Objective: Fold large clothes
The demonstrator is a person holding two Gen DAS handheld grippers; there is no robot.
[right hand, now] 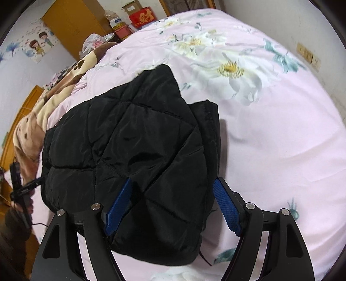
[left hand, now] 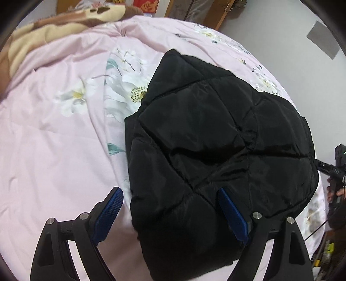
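Left wrist view shows our black quilted jacket [left hand: 212,151] lying folded into a thick bundle on the pink flowered bedcover [left hand: 54,140], filling the centre and lower right of the frame. Our left gripper [left hand: 170,214] stands wide open at the bottom, one blue pad beside the bundle and the other over it, holding nothing. In the right wrist view the jacket [right hand: 134,151] sits at centre left, and our right gripper [right hand: 175,205] is likewise open, its pads straddling the near corner without pinching it. We judge the jacket light but bulky, soft and springy, with a smooth shell that may slip and puff back open, so we would take it at a stitched seam or a doubled edge, pinching through several layers. The bedcover looks soft and yielding, giving little to press against. A brown and cream blanket [right hand: 32,121] lies at the left, a red box [right hand: 141,18] and a wooden wardrobe [right hand: 71,21] at the upper left.
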